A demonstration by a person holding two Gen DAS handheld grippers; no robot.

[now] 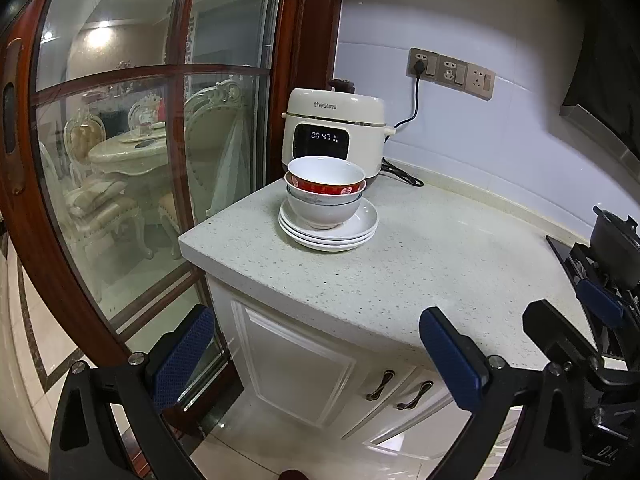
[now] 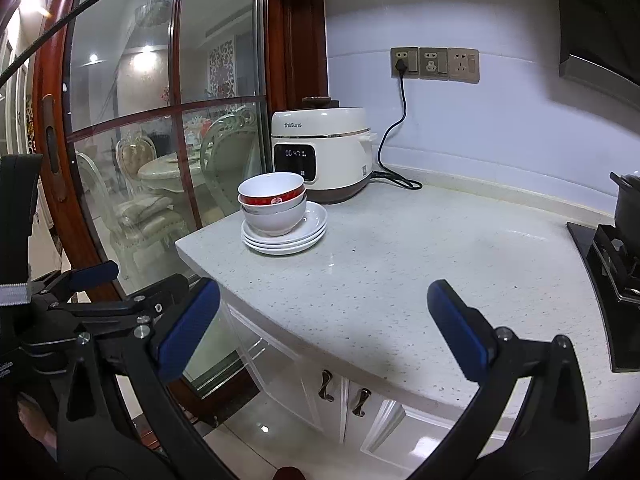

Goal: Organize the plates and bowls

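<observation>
Three nested bowls point(image 1: 326, 192) sit on a stack of white plates point(image 1: 329, 230) at the left corner of a speckled countertop point(image 1: 420, 264), just in front of a cream rice cooker point(image 1: 334, 130) plugged into the wall. The left gripper point(image 1: 316, 354) and right gripper point(image 2: 324, 328) hover off the counter's front edge, well apart from the dishes, each with its blue-padded fingers spread wide and holding nothing. The stacking looks largely done. Any further handling would best take the pile low, by the plates' rim, as the stack stands near the counter's edge and the bowls could slide.
</observation>
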